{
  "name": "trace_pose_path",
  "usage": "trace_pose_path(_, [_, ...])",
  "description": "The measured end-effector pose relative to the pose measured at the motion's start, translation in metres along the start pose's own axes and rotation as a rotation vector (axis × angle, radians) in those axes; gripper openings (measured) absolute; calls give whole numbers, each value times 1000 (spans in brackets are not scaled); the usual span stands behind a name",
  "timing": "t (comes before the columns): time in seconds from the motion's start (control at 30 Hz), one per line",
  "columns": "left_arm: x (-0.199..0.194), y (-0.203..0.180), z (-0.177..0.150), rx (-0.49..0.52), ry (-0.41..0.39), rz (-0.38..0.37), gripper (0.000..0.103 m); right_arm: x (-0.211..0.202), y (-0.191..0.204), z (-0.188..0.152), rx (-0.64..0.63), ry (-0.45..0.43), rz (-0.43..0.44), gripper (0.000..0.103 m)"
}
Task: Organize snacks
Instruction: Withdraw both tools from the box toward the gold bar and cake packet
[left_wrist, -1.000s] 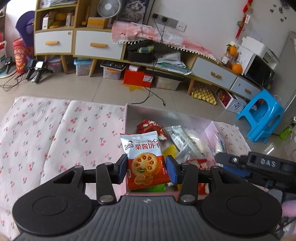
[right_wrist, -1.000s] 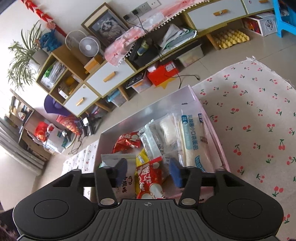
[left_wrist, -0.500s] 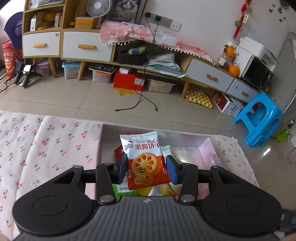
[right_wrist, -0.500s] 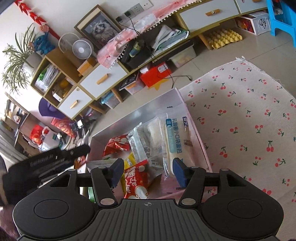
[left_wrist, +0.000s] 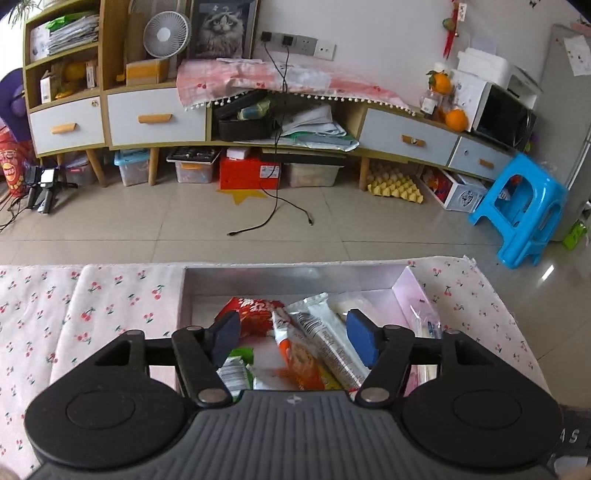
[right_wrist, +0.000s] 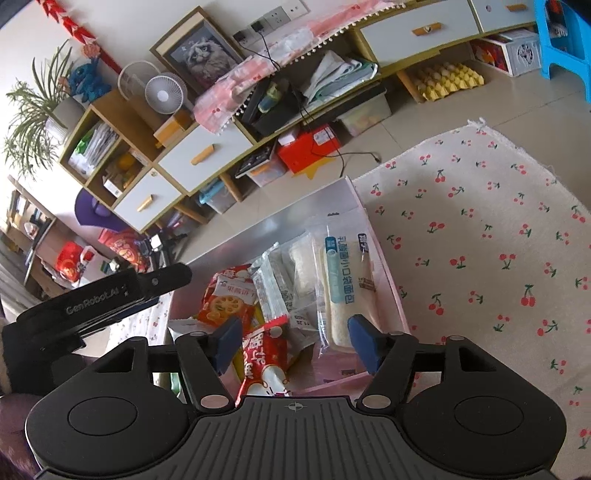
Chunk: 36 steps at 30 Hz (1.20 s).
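Note:
A pink box (left_wrist: 413, 288) on the cherry-print cloth holds several snack packets. My left gripper (left_wrist: 293, 338) is open and empty above the box. The orange biscuit packet (right_wrist: 225, 304) lies in the box, seen in the right wrist view beside a red packet (right_wrist: 264, 350) and a long white bread packet (right_wrist: 343, 280). In the left wrist view a red packet (left_wrist: 253, 312) and clear-wrapped sticks (left_wrist: 325, 332) lie below the fingers. My right gripper (right_wrist: 295, 345) is open and empty over the box's (right_wrist: 388, 273) near end. The left gripper's body (right_wrist: 96, 299) shows at the left.
The cherry-print cloth (right_wrist: 480, 240) spreads right of the box and left of it (left_wrist: 92, 302). Beyond the table edge are tiled floor, a low cabinet (left_wrist: 155, 114) with drawers, storage bins, and a blue stool (left_wrist: 521, 206).
My left gripper opened and let go of the orange biscuit packet, which now lies in the box. The right gripper stayed open over the box and shifted slightly.

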<state>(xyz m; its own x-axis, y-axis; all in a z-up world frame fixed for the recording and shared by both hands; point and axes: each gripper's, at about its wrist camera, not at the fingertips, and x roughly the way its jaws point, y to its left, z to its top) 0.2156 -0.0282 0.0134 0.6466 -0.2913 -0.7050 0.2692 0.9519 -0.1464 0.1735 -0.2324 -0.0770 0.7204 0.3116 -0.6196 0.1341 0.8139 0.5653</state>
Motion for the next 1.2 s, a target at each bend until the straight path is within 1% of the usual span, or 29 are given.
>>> trace_pose_path(0.1, [-5,1,-2,-9,4,8,67,-6,0,0,-6,-1,2,65])
trace_pose_path(0.2, [-13,3,-7,-9,7,17,70,-11,2,-1,-25,-2,-3,68])
trace_pose_path(0.3, [-20,4,-12,-8,24,21,72,-17,6,-4,-49,5,-6,68])
trace_pose_path(0.43, [-29,6,-23,6,51,24,75,-26,13,-10,-96,12,-14,73])
trace_pose_path(0.5, [-34,9,-30,1,56,20,80,-31,17,-13,-120,19,-16,73])
trace_pose_path(0.67, [-47,15,-46,-26,71,19,86,-43,29,-25,-197,32,-30,81])
trace_pose_path(0.7, [-48,16,-49,-29,74,22,88,-45,30,-27,-210,36,-31,82])
trace_pose_path(0.77, [-51,18,-56,-30,84,38,90,-49,34,-32,-245,39,-35,87])
trace_pose_path(0.87, [-56,19,-66,-36,91,46,94,-54,36,-37,-290,30,-56,90])
trace_pose_path(1.0, [-59,24,-80,-62,111,60,99,-57,30,-41,-294,33,-82,90])
trace_pose_path(1.13, [-58,25,-93,-86,121,83,99,-57,22,-45,-297,32,-125,91])
trace_pose_path(1.2, [-60,25,-101,-90,112,76,100,-56,18,-47,-295,33,-147,91])
